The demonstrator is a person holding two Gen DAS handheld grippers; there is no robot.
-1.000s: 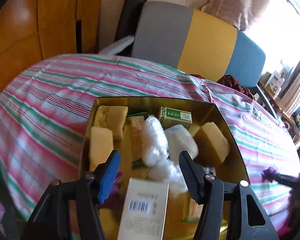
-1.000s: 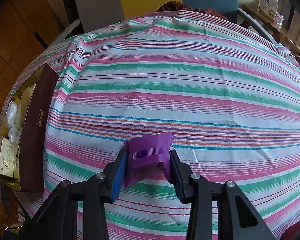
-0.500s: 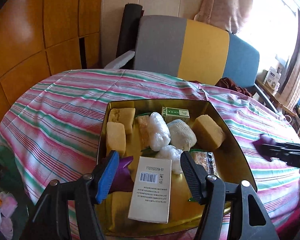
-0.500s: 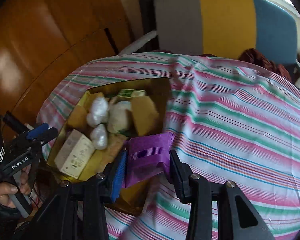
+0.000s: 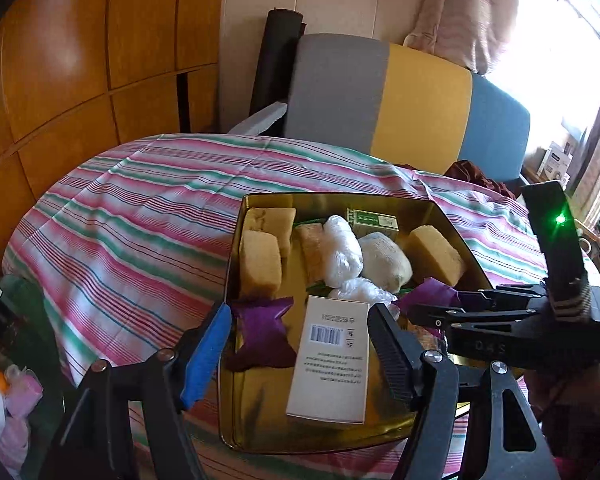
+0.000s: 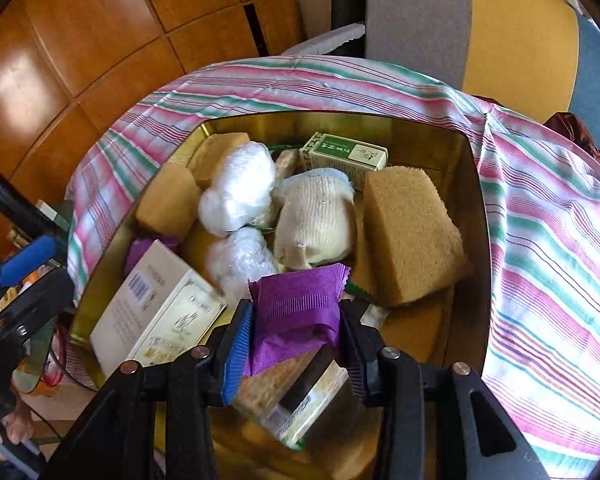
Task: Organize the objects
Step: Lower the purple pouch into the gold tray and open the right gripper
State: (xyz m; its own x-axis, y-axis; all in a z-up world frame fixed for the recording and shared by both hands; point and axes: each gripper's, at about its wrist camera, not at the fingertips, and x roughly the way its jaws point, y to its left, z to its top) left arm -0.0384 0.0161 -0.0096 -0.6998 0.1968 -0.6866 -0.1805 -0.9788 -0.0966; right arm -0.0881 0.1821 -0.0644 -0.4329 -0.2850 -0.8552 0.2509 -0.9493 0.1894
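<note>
A purple foil packet (image 6: 296, 312) is pinched by its middle between the pads of the right gripper (image 6: 296, 332), held over the near end of a gold tin (image 6: 474, 184). It looks light, crinkly and soft, so a gentle squeeze across its flat body seems best; the crimped ends may slip. Below lie sponges (image 6: 412, 236), white plastic bundles (image 6: 236, 194) and a white carton (image 6: 160, 316). The left gripper (image 5: 300, 344) has just been opening, its jaws spread and empty, above a second purple packet (image 5: 262, 334) in the tin
</note>
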